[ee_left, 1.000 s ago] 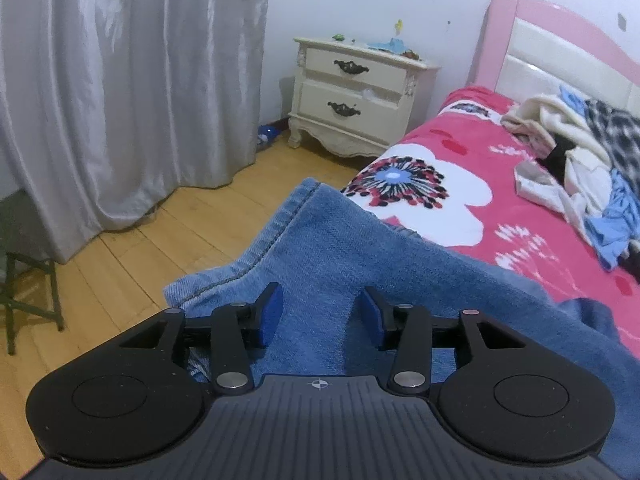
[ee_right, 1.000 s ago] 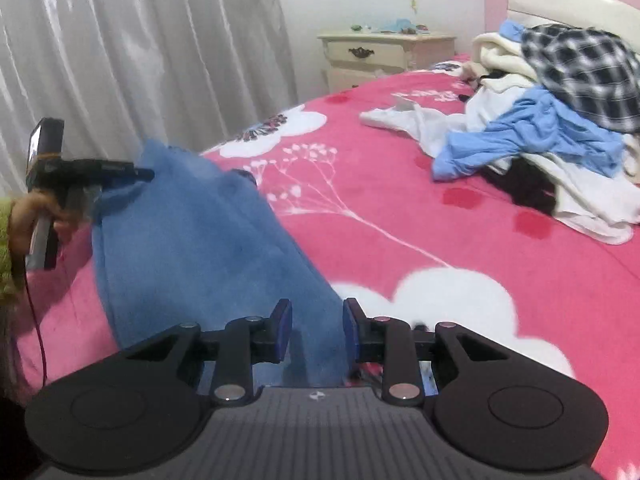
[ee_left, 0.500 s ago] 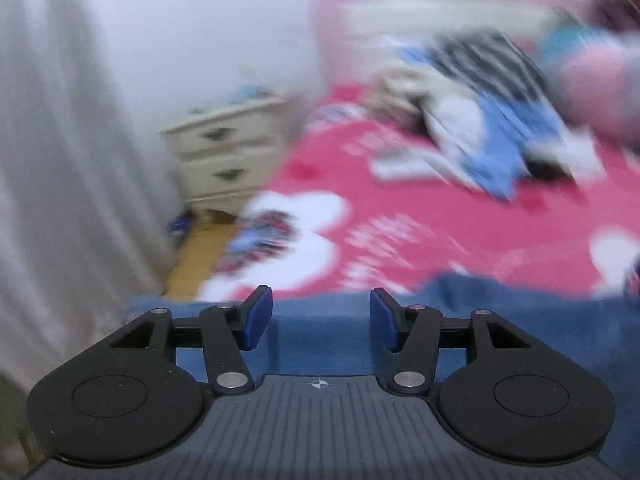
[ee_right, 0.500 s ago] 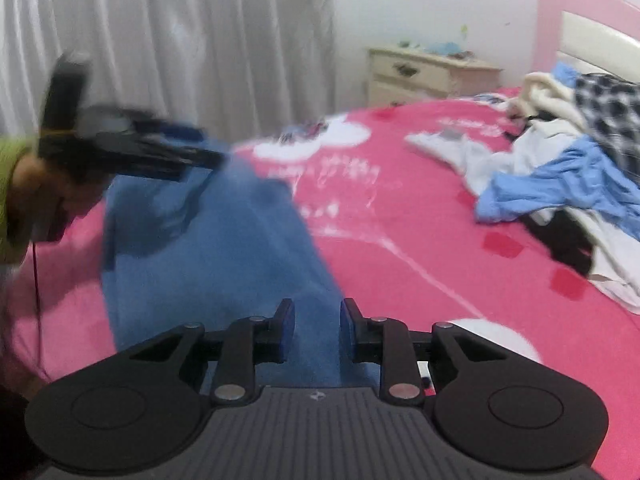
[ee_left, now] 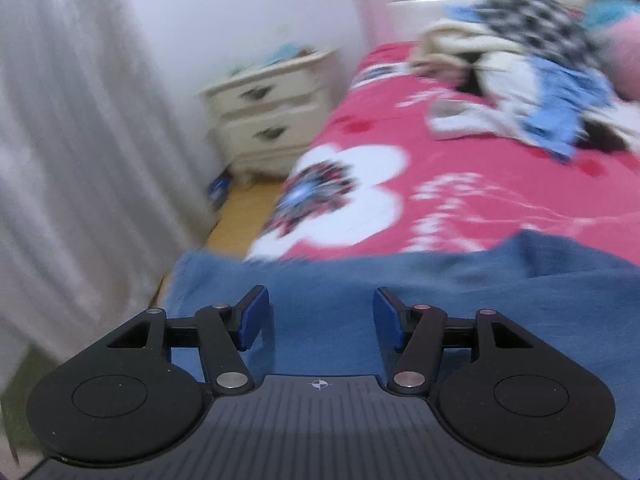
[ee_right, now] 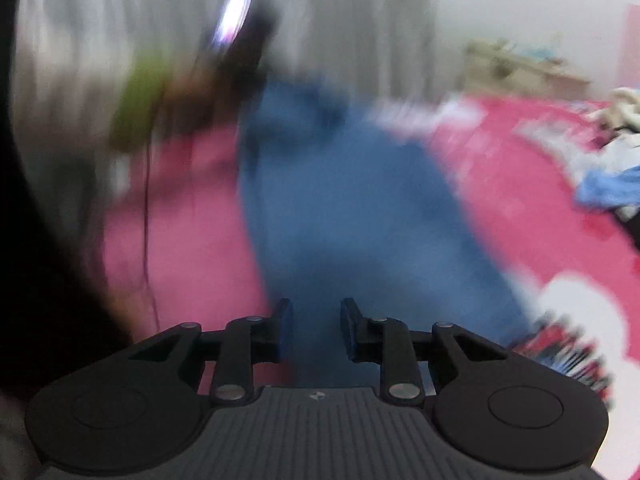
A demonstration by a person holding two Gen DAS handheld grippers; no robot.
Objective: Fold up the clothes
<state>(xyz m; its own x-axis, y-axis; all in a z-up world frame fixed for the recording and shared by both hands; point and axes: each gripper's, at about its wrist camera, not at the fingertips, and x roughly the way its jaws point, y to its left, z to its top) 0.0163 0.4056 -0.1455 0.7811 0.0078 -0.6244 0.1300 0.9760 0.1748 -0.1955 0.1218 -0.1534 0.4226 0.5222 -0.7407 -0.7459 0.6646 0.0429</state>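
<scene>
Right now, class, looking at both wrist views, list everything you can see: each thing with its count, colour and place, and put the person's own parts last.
jeans: one, blue denim, spread on the near part of the bed
bed cover: one, pink-red with white flowers, on the bed
headboard: one, pink and cream, at the far end
clothes pile: one heap, cream, checked, light blue, near the headboard
nightstand: one, cream, two drawers, beside the bed
curtain: one, grey-white, left
floor: wooden, between curtain and bed
left gripper: jaws just been opening, apart above the jeans
right gripper: narrow gap, over the jeans
sleeve: green, blurred
</scene>
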